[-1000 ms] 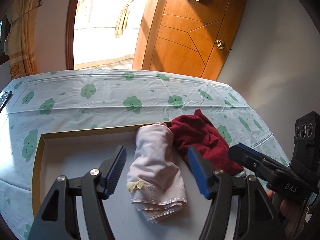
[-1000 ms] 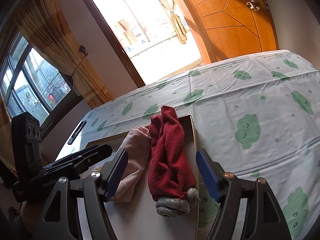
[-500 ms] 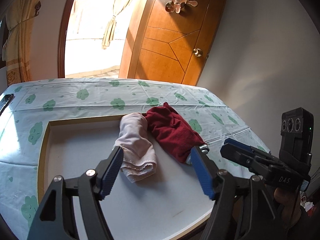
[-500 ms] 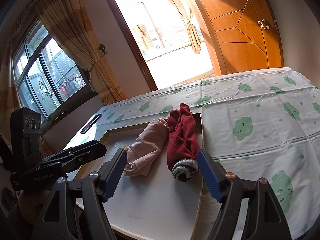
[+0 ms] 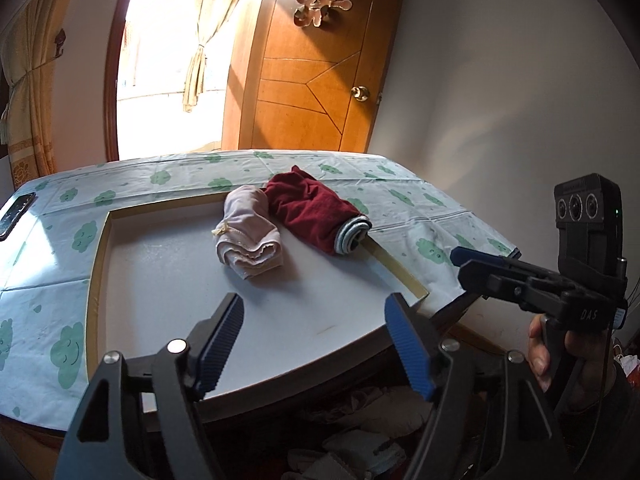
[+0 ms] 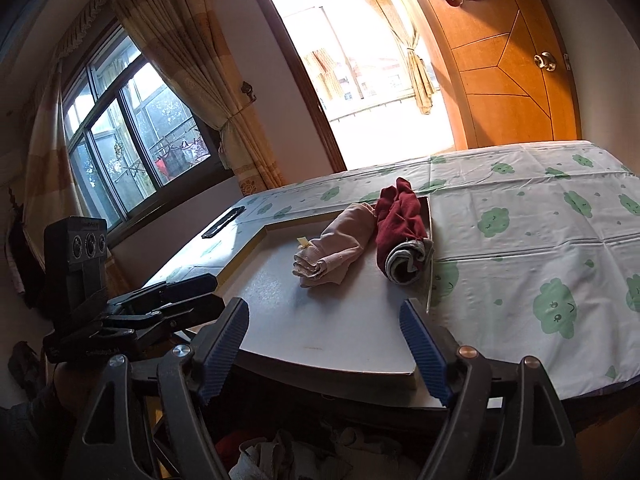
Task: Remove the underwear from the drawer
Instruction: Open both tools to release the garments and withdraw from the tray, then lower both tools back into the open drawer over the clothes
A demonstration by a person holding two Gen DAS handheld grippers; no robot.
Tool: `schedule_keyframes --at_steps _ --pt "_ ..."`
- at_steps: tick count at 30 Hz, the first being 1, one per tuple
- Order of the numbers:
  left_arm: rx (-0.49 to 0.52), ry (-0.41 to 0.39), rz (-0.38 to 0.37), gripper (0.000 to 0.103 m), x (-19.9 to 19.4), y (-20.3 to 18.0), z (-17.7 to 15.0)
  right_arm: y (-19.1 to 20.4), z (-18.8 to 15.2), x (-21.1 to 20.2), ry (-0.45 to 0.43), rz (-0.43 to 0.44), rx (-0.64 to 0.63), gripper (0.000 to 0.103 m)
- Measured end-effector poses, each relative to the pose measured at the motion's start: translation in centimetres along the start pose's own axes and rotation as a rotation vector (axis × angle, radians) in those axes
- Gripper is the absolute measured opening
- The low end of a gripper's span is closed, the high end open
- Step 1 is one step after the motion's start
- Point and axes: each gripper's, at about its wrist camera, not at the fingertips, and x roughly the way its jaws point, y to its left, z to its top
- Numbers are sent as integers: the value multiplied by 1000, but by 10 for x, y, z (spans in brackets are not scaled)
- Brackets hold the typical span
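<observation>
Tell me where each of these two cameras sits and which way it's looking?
Left wrist view: on the left gripper, jaws open, facing the table; right gripper and a hand at right.
Right wrist view: on the right gripper, jaws open, facing the table toward the window; left gripper at left.
Shared: pink underwear, red underwear, door.

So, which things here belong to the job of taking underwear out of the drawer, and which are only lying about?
Belongs to the job:
- pink underwear, rolled, on the white board
- dark red underwear, rolled, beside it
- clothes in the open drawer below
- left tongs and right tongs, both open and empty

Only lying about:
- black phone on the cloud-print tablecloth
- wooden door
- curtains
</observation>
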Motion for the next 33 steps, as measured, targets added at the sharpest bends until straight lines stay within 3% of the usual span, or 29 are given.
schedule_keyframes --at_steps 5,17,28,33 --pt "27 34 16 75 -10 -3 -32 4 -29 -14 25 20 -17 80" --pt "6 186 91 75 -3 22 -99 -10 -88 -18 137 -87 -103 81" --pt "119 424 121 75 26 27 -131 -2 -123 18 324 -130 -329 81" --pt "160 537 113 75 42 27 -142 -4 -130 23 350 -118 -325 81"
